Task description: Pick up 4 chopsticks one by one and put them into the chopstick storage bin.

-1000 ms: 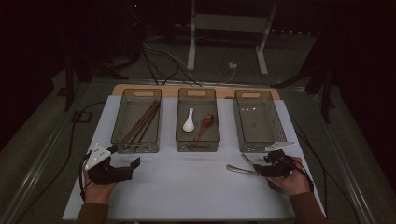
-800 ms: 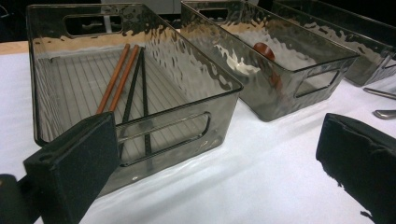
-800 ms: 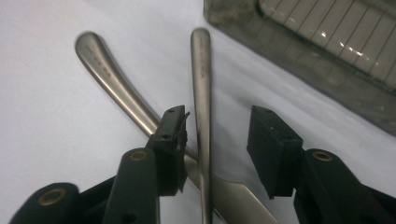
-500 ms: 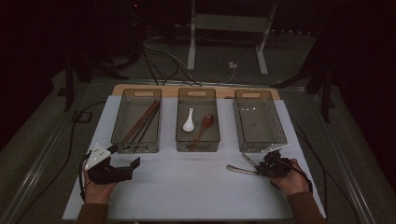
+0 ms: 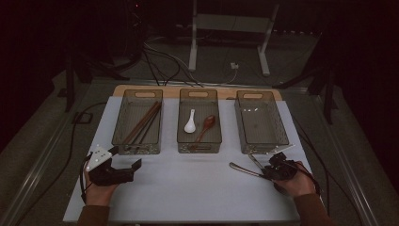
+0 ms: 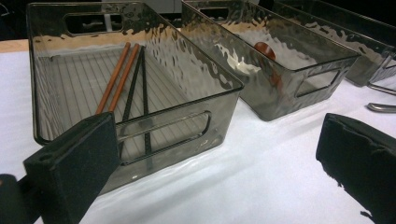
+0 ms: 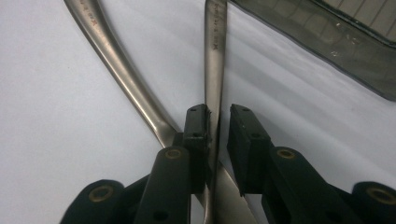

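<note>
Two metal utensils lie on the white table near its right front. The long curved handle [image 7: 116,60] passes under my right gripper's left jaw. The second metal handle [image 7: 215,56] stands on edge between the jaws of my right gripper [image 7: 218,112], which have just been closing. The left pad touches it and a thin gap shows at the right pad. From above, the right gripper [image 5: 269,170] sits on both utensils [image 5: 241,168], in front of the right tray. My left gripper [image 5: 126,158] rests open and holds nothing, in front of the left tray [image 6: 140,135].
Three clear grey trays stand in a row. The left tray [image 5: 118,136] holds brown and black chopsticks [image 5: 141,123]. The middle tray [image 5: 180,136] holds a white spoon [image 5: 190,123] and a wooden spoon [image 5: 206,127]. The right tray [image 5: 282,134] holds nothing. Cables lie beyond the table.
The right gripper's jaws have drawn in around the metal handle. Both hands stay where they were.
</note>
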`<action>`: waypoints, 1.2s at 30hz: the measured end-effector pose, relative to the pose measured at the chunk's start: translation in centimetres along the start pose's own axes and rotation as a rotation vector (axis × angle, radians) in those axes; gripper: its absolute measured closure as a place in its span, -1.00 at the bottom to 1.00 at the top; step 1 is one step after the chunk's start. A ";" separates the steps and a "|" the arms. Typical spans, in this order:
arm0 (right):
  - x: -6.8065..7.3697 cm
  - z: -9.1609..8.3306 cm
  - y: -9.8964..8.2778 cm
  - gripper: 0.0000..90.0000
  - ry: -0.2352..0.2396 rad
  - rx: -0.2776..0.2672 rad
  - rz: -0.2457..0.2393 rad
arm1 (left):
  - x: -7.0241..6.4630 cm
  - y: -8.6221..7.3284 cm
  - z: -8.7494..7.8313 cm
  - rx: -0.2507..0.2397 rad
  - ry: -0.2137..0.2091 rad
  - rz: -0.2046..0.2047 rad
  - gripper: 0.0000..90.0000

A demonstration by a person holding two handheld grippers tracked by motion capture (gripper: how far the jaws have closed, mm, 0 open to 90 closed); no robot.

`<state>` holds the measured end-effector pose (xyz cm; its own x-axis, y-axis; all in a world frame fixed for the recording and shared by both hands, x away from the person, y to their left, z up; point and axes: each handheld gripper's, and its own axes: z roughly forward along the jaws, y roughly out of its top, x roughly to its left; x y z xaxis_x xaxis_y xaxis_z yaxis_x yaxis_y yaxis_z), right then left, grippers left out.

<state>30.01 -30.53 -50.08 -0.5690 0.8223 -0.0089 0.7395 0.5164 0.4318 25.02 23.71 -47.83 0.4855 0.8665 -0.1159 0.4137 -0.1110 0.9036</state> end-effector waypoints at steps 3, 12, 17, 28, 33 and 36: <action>0.3 0.0 0.1 0.80 -0.016 0.010 -0.015 | -0.1 0.0 0.0 0.000 -0.001 0.002 -0.99; 0.7 0.0 0.4 0.84 -0.036 0.025 -0.028 | 0.0 -0.1 0.1 0.003 -0.001 -0.001 -0.99; 0.7 -0.2 0.1 0.85 -0.001 0.010 -0.045 | 0.0 -0.1 0.1 0.006 -0.001 -0.001 -0.99; 0.9 -0.3 -0.3 0.85 0.020 -0.040 -0.044 | 0.0 -0.1 0.1 0.005 0.000 -0.001 -0.99; 1.2 -0.6 -0.3 0.85 0.019 -0.073 -0.066 | 0.0 -0.1 0.2 0.005 0.000 -0.003 -0.99; 1.4 -0.8 -0.4 0.85 0.013 -0.099 -0.079 | 0.0 -0.1 0.1 0.005 -0.001 -0.002 -0.99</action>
<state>28.60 -29.75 -49.51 -0.6291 0.7766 -0.0349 0.6537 0.5528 0.5169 25.06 23.62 -47.98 0.4853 0.8664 -0.1177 0.4187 -0.1121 0.9012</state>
